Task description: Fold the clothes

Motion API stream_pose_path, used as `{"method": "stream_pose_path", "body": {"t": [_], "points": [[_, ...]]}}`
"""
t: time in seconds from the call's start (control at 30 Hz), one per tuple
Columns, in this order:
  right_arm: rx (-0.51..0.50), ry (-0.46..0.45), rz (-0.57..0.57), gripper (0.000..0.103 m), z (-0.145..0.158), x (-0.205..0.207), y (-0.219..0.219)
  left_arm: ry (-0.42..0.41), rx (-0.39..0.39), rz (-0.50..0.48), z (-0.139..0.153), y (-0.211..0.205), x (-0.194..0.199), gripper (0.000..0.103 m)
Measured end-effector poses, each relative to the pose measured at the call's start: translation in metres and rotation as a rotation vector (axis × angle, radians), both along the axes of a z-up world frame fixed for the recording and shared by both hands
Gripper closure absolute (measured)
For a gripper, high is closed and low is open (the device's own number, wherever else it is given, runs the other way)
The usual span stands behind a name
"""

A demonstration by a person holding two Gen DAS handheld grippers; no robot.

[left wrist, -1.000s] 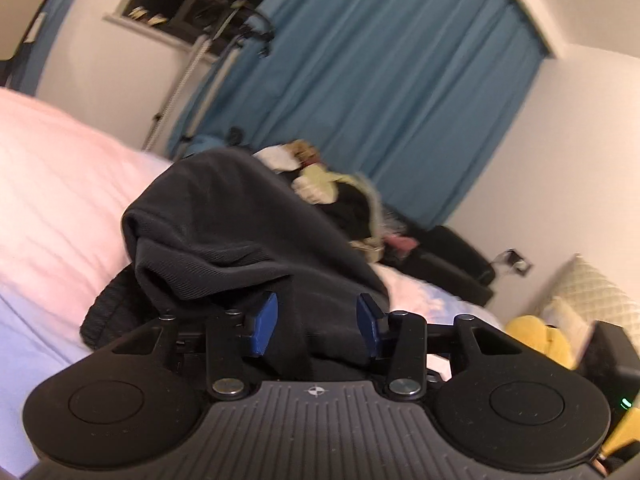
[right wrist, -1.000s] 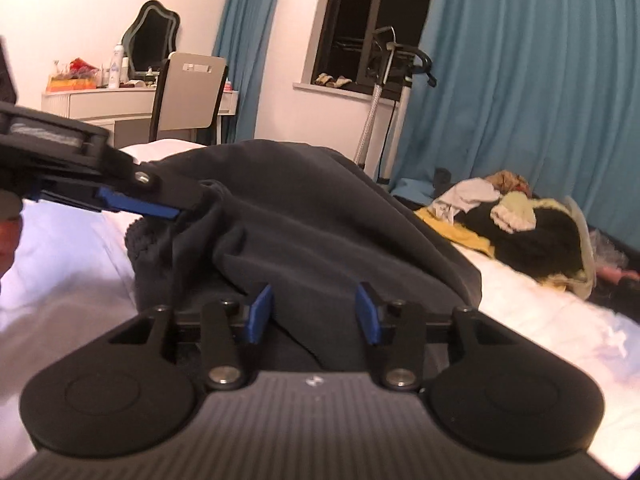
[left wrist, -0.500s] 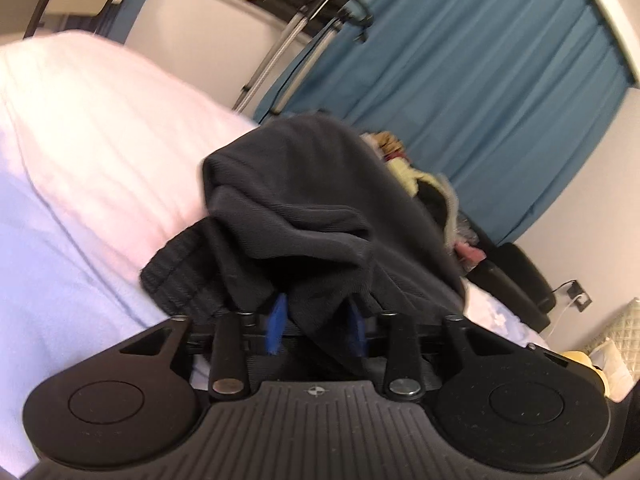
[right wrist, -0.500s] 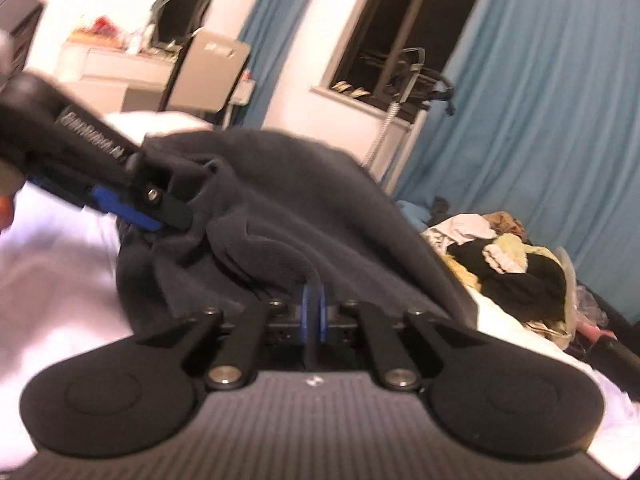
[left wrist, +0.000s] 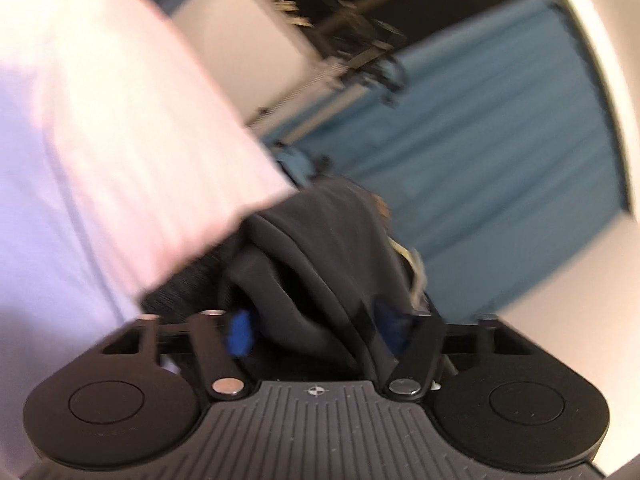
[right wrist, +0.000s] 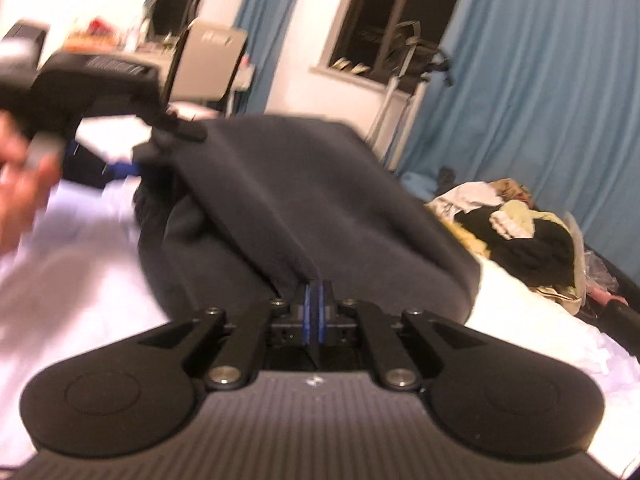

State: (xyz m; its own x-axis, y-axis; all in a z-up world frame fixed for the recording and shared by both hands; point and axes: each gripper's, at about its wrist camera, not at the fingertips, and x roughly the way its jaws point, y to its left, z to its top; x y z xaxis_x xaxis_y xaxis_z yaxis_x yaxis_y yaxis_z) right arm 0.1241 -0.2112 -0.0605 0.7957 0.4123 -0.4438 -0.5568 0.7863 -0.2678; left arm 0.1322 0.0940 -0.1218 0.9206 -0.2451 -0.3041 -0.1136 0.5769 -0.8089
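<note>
Surface: bed (right wrist: 80, 280) with pale white-lilac sheet, wrinkled. Room: blue curtains (right wrist: 540, 80) along the far wall, dark window (right wrist: 384, 12) with a metal stand (right wrist: 400, 88) in front of it, chair (right wrist: 208, 68) and a cluttered dresser at far left (blurred, items not readable). A heap of mixed clothes (right wrist: 516, 228) lies further along the bed, well apart from the work area.

Task item: dark grey garment (right wrist: 304, 208), bunched on the sheet, a fold of it raised between the two tools.

Right gripper (right wrist: 314, 312): blue pads pressed together on a thin ridge of the garment's near edge; cloth runs up and away from the pinch.

Left gripper (left wrist: 316, 334): jaws partly apart, a thick roll of the same garment (left wrist: 320, 248) filling the gap between the blue pads; left pad touches the cloth, right pad half buried under it (frame motion-blurred, grip looks firm). In the right wrist view this tool (right wrist: 160, 136) sits at the garment's far left corner, the person's hand (right wrist: 24, 172) behind it.
</note>
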Motion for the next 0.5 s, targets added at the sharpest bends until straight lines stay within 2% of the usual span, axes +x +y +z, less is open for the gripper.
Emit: {"method": "stream_pose_path", "body": {"t": [0.07, 0.13, 0.23, 0.3, 0.33, 0.37, 0.4, 0.47, 0.5], "points": [[-0.033, 0.009, 0.016, 0.097, -0.008, 0.001, 0.006, 0.043, -0.023, 0.008, -0.008, 0.011, 0.004, 0.062], [-0.049, 0.004, 0.023, 0.096, -0.011, 0.002, 0.011, 0.066, 0.000, 0.007, -0.017, 0.012, 0.010, 0.066], [-0.050, 0.000, 0.026, 0.093, -0.013, 0.001, 0.012, 0.060, 0.024, 0.004, -0.018, 0.010, 0.007, 0.065], [-0.032, 0.002, 0.024, 0.088, -0.012, -0.001, 0.010, 0.055, 0.039, 0.003, -0.018, 0.009, 0.006, 0.065], [-0.023, 0.001, 0.023, 0.082, -0.011, -0.002, 0.011, 0.050, 0.043, 0.002, -0.013, 0.008, 0.005, 0.064], [-0.018, -0.008, 0.026, 0.072, -0.010, -0.005, 0.011, 0.045, 0.047, 0.002, -0.008, 0.007, 0.005, 0.062], [-0.021, -0.020, 0.032, 0.068, -0.009, -0.008, 0.014, 0.046, 0.049, 0.003, -0.004, 0.008, 0.010, 0.058], [-0.045, -0.069, 0.049, 0.060, -0.009, -0.015, 0.019, 0.052, 0.067, 0.004, 0.010, 0.002, 0.009, 0.040], [-0.063, -0.097, 0.066, 0.059, -0.010, -0.018, 0.022, 0.050, 0.087, 0.004, 0.017, -0.001, 0.011, 0.034]]}}
